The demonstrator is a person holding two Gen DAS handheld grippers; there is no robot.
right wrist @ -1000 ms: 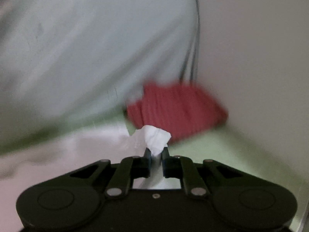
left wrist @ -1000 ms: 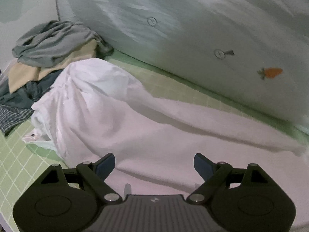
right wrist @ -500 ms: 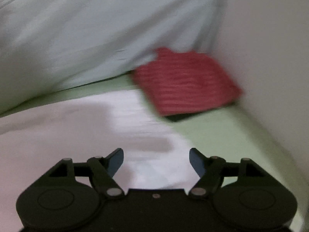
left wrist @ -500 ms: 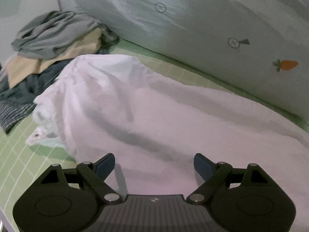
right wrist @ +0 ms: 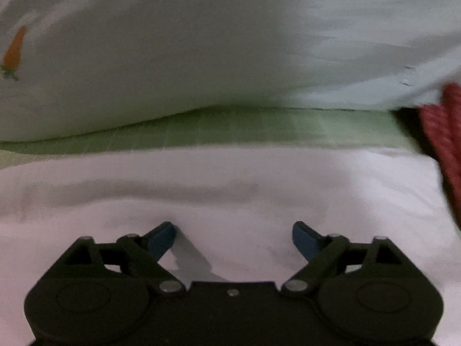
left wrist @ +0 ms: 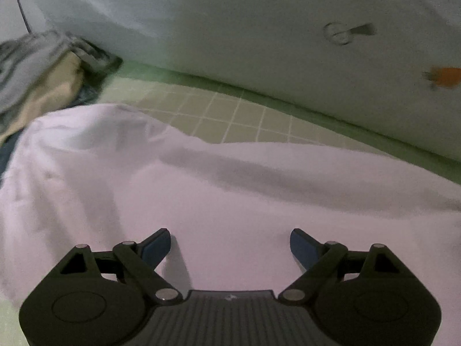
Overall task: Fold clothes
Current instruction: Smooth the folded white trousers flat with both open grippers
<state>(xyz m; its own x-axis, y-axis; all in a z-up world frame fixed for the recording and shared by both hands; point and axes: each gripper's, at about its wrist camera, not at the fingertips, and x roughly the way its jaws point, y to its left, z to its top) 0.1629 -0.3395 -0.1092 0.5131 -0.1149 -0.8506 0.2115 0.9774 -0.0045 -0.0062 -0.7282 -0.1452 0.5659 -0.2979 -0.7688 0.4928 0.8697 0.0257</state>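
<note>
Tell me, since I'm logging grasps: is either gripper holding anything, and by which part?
Nothing is held. The left gripper is open and the right gripper is opening, both empty above the white garment.

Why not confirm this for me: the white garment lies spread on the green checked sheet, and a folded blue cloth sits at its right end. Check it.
Only the colour is wrong. The folded cloth at the right end of the white garment is red, not blue, as the right wrist view shows. The garment does lie spread on the green checked sheet.
</note>
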